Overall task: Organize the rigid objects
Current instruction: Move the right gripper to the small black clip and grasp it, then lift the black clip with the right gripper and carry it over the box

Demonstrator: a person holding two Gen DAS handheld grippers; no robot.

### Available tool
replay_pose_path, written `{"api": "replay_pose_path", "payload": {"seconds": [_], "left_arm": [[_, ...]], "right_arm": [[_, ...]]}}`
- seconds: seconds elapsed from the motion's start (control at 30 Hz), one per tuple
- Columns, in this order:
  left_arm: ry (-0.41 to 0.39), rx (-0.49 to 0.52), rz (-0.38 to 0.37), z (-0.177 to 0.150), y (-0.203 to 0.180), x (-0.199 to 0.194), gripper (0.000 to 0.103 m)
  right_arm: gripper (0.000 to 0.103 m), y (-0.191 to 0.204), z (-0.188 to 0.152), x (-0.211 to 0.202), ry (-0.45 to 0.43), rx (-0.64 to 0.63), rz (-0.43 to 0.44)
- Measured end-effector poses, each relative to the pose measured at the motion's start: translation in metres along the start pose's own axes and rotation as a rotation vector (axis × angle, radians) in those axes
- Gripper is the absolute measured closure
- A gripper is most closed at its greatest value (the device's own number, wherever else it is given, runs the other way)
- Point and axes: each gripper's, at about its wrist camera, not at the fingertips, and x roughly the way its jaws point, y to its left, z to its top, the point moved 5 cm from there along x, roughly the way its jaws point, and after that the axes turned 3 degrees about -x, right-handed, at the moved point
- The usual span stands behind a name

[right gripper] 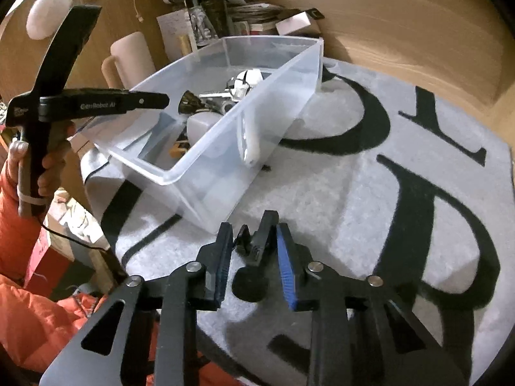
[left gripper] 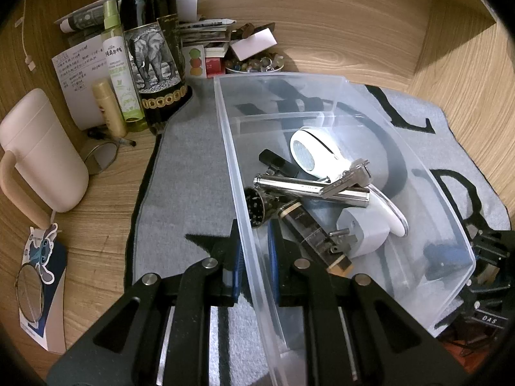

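Observation:
A clear plastic bin [left gripper: 225, 135] [right gripper: 206, 148] stands on a grey mat [right gripper: 322, 199]. It holds a white device [left gripper: 309, 148], a silver tube [left gripper: 309, 189], a key [left gripper: 351, 177], a white plug adapter [left gripper: 363, 231] and a dark bar [left gripper: 309, 228]. My left gripper [left gripper: 254, 247] straddles the bin's near wall, one finger outside and one inside, closed on the wall. It shows as a black tool in the right wrist view [right gripper: 96, 104]. My right gripper [right gripper: 254, 251] is low over the mat with a black binder clip [right gripper: 257, 244] between its fingers, which are partly open.
On the wooden desk left of the bin stand a dark wine bottle [left gripper: 154, 58], a green spray bottle [left gripper: 119, 64], a small gold tube [left gripper: 109, 109], a cream mug [left gripper: 42, 151], round glasses [left gripper: 99, 157] and papers. A small dish of beads [left gripper: 254, 62] sits behind the bin.

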Motion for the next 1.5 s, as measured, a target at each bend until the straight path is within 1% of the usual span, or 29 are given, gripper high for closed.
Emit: {"api": "replay_pose_path", "payload": {"seconds": [0.23, 0.43, 0.6, 0.77, 1.03, 1.23, 1.33, 1.5], "left_arm": [[0.001, -0.001, 0.000, 0.000, -0.001, 0.000, 0.090], [0.000, -0.001, -0.001, 0.000, -0.002, 0.000, 0.090], [-0.001, -0.001, -0.003, -0.001, -0.003, 0.000, 0.090], [0.001, -0.002, -0.006, -0.001, -0.004, 0.000, 0.090], [0.006, -0.007, -0.029, 0.001, -0.002, 0.002, 0.090], [0.004, -0.003, -0.035, 0.001, -0.001, 0.002, 0.090], [0.001, -0.004, -0.039, 0.001, -0.001, 0.002, 0.090], [-0.003, -0.005, -0.043, 0.000, 0.000, 0.002, 0.090]], "right_arm": [[0.079, -0.015, 0.011, -0.010, -0.038, 0.022, -0.059], [0.079, -0.030, 0.032, -0.025, -0.100, 0.034, -0.116], [0.079, -0.036, 0.055, -0.037, -0.162, 0.029, -0.145], [0.079, -0.037, 0.078, -0.044, -0.216, 0.009, -0.158], [0.079, -0.028, 0.109, -0.041, -0.265, -0.032, -0.146], [0.079, -0.011, 0.130, -0.027, -0.271, -0.075, -0.111], [0.079, -0.004, 0.136, -0.014, -0.254, -0.094, -0.091], [0.079, 0.002, 0.140, 0.011, -0.202, -0.110, -0.068]]}}
